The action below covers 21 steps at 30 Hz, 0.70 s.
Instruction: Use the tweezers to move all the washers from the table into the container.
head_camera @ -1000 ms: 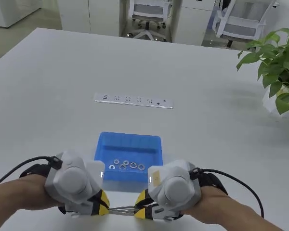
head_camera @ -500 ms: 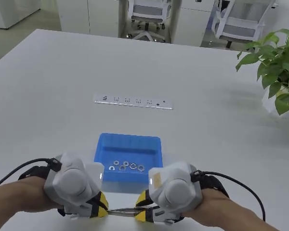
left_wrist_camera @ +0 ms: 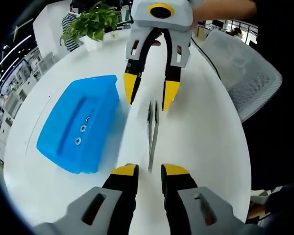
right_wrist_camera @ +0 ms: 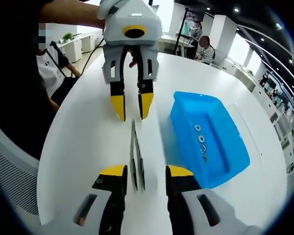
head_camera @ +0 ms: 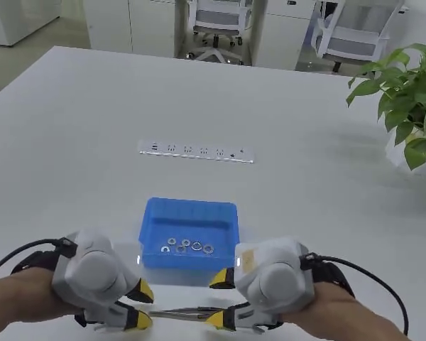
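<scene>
A: How do our tongs stand?

B: Both are released. The left tongs and the right tongs face each other low over the desk with their jaws spread. The tweezers lie flat on the desk between them. Each end reaches in between a pair of jaws, and as far as we can tell neither pair presses on it.

A: And the washers?

B: They sit loosely on the floor of the blue container, just beyond both tongs.

A: How do we expect the tweezers to handle?

B: We judge them light, thin, springy metal, smooth enough to slide out of a careless grip. They lie flat, so there is little edge to get under. The arms look joined at the end toward the left tongs and spread toward the right tongs, though we are not certain.

A: So where do we take hold?

B: Across both arms, about halfway along, so that clenching the tongs closes the tips. If we grip too near the joined end, the tips barely move. If we squeeze too hard, the arms may cross.

A: And the washers themselves?

B: They look small, hard, flat and slippery. We'd pinch one by its rim.
</scene>
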Tool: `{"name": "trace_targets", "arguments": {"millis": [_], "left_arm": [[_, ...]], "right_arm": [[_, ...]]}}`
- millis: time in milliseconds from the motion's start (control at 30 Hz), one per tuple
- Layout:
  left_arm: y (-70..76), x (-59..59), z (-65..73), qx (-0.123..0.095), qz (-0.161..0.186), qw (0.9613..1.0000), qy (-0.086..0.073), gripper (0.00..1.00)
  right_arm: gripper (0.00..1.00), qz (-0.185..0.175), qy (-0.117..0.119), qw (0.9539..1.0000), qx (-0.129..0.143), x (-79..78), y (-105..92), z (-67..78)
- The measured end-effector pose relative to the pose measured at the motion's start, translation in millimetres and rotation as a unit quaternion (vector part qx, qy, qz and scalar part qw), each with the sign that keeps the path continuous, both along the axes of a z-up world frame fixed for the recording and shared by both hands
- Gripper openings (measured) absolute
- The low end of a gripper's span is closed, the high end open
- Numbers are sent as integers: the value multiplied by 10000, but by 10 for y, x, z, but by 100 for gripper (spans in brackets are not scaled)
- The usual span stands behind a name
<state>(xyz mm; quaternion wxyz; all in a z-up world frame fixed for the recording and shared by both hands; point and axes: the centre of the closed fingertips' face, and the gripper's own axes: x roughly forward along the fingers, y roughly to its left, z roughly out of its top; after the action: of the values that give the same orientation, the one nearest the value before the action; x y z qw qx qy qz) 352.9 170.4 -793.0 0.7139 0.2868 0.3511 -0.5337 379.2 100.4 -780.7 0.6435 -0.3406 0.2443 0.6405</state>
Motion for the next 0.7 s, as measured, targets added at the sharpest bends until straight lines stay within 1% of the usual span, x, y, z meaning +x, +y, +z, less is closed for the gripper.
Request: {"name": "trace_targets", "arguments": {"millis": [33,67,100,133,167,200,233,267,300,333,367,400,433,467,500,567,600,633,667,700], "left_arm": [[11,6,32,-68,97,9999,-27,25],[12,12,62,-151,188,9997,-38,27],[5,27,117,-325,369,9988,-45,28],[5,31,133,-371,411,9985,-50,29],[9,45,193,-495,526,9974,-79,30],[13,60,231,-572,610,9964,-118,32],[18,88,292,-697,730,9947,-197,34],[25,101,332,-761,810,9935,-239,37],[19,125,408,-968,991,9900,-277,39],[22,140,457,-1074,1094,9877,-318,42],[30,159,527,-1209,1222,9844,-388,45],[37,172,564,-1291,1308,9820,-436,47],[48,179,607,-1362,1403,9795,-480,50],[52,186,633,-1408,1458,9779,-524,54],[56,183,654,-1435,1470,9770,-567,57],[70,187,699,-1479,1572,9743,-649,63],[75,199,729,-1545,1665,9713,-703,66],[76,201,753,-1599,1730,9692,-721,68],[76,210,799,-1729,1858,9643,-753,70],[68,213,820,-1802,1901,9620,-770,71]], "right_arm": [[35,-125,4,9999,64,25,-14,25],[37,-315,57,9993,183,52,-33,67],[39,-440,72,9987,263,75,-49,100],[41,-568,55,9976,395,105,-67,151],[41,-654,56,9967,469,121,-86,180],[43,-775,75,9956,530,139,-112,204],[46,-933,74,9937,621,169,-147,237],[49,-1034,78,9923,683,186,-171,259],[51,-1193,75,9899,758,209,-213,293],[53,-1305,70,9880,822,226,-242,319],[56,-1494,86,9841,956,254,-281,363],[58,-1596,107,9813,1068,264,-301,399],[61,-1709,129,9785,1146,267,-336,434],[64,-1762,116,9775,1156,269,-368,449],[66,-1794,82,9768,1166,267,-398,469],[68,-1990,63,9720,1250,275,-471,519],[71,-2124,90,9681,1329,276,-508,549],[73,-2152,86,9668,1373,265,-530,570],[74,-2184,47,9652,1439,246,-565,605],[75,-2217,42,9640,1469,229,-588,622]]}}
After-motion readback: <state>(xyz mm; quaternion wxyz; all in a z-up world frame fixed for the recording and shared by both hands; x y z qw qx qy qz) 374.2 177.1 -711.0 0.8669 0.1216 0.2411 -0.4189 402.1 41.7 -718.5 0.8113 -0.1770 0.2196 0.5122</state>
